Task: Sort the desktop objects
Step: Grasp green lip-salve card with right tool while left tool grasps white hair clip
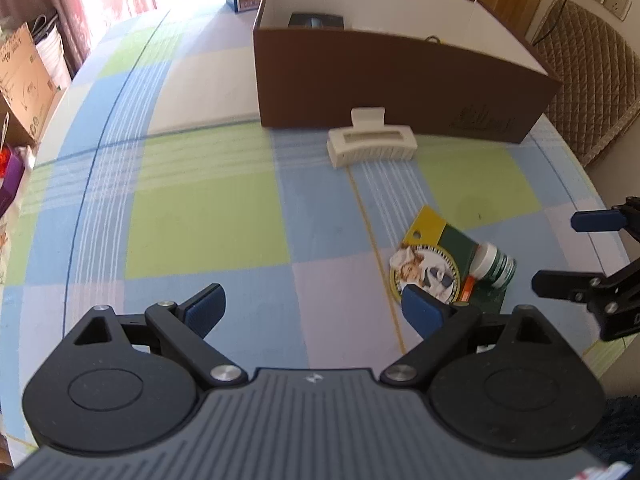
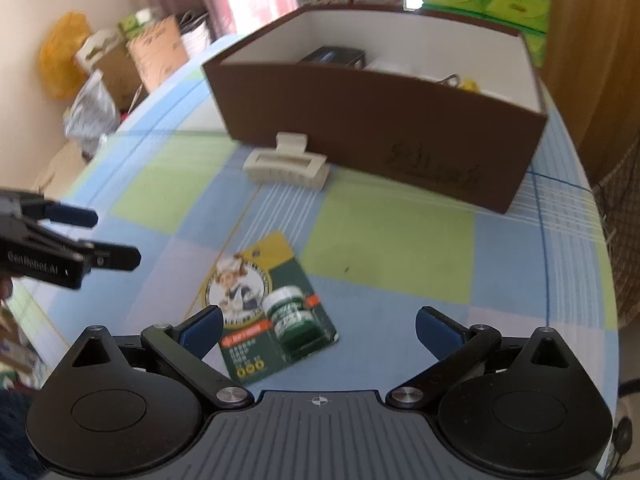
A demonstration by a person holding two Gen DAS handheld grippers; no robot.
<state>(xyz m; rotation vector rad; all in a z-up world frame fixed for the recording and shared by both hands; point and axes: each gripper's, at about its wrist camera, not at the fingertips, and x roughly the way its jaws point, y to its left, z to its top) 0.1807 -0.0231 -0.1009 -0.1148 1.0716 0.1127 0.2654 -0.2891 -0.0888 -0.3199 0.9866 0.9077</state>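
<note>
Card [image 2: 266, 308] with jar lying flat on the cloth [image 2: 392, 256], near side of the brown box [image 2: 380, 128]; clip [image 2: 286, 166] just before the box wall. Right gripper [image 2: 320, 328] spread wide, empty, poised over the card. Left gripper [image 1: 316, 308] likewise released. Likely the reach-to-grasp step: lower, straddle the card edge, then close.

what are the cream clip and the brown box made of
Cream clip: most likely moulded plastic, matte to slightly glossy, given its even colour and rigid comb teeth.
Brown box: looks like cardboard, matte brown outside with white lining, thin flat walls and sharp folded corners.
</note>
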